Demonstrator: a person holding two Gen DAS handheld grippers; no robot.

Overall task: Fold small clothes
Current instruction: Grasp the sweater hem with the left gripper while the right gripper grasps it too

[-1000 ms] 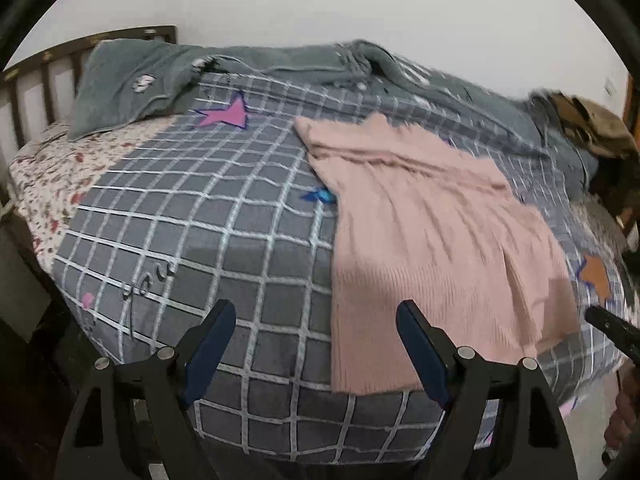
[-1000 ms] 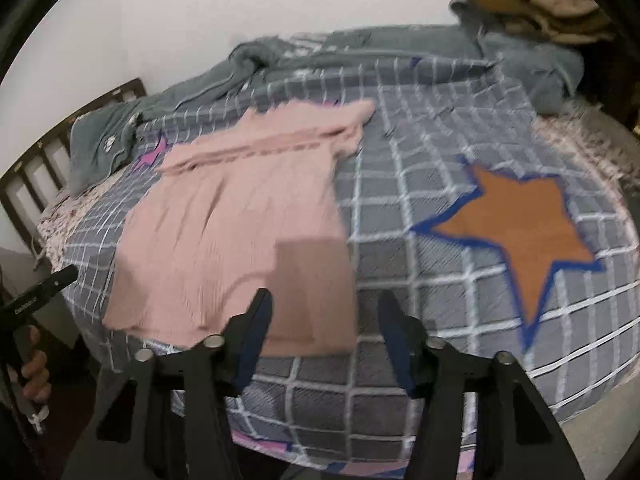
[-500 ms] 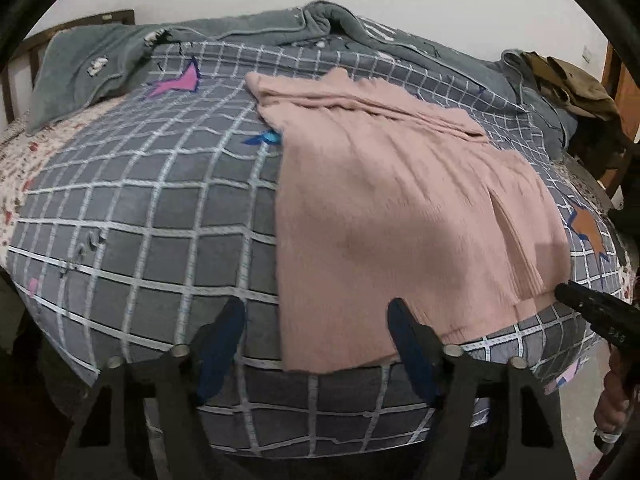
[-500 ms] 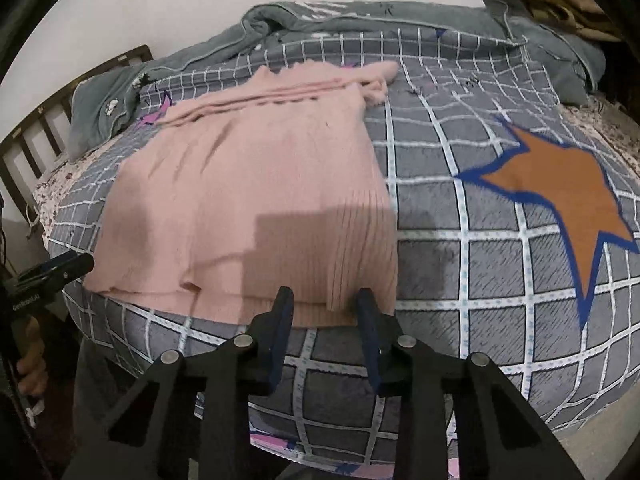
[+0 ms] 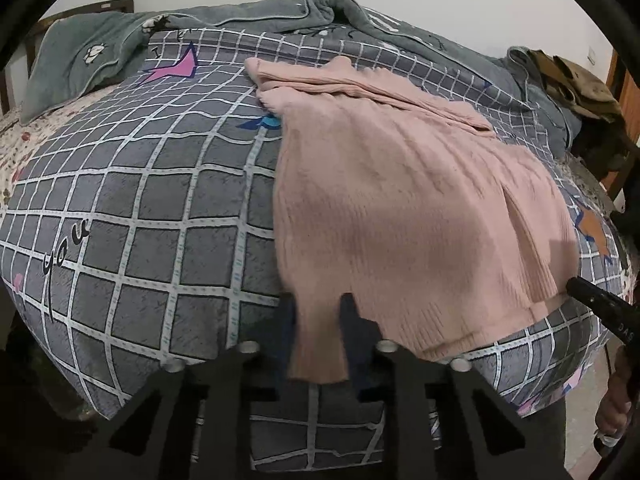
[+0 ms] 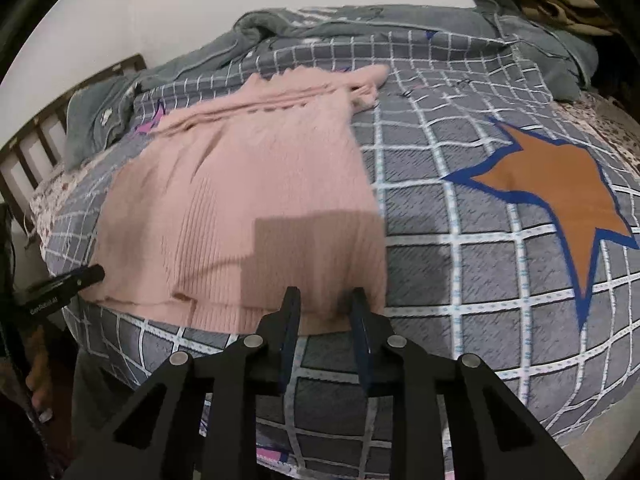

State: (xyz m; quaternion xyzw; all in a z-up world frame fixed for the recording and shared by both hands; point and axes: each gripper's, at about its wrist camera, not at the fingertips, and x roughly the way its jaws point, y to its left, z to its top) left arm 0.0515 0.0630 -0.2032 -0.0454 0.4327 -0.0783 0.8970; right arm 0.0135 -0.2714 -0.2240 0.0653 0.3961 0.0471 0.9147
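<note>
While the pink knit top (image 5: 400,208) is spread flat on the bed's grey checked quilt (image 5: 152,208), its near hem is reached at both corners. The left gripper (image 5: 318,320) is closing, with a hem corner pinched between its fingers (image 5: 352,316). The right gripper (image 6: 325,308) is also closing, with the hem edge between its fingers (image 6: 290,312).

A pink ribbed-knit top (image 5: 404,216) is laid on a grey quilt (image 5: 132,208) checked with white lines, printed with an orange, blue-edged star (image 6: 560,188). A grey-green blanket (image 5: 100,44) is seen behind.
</note>
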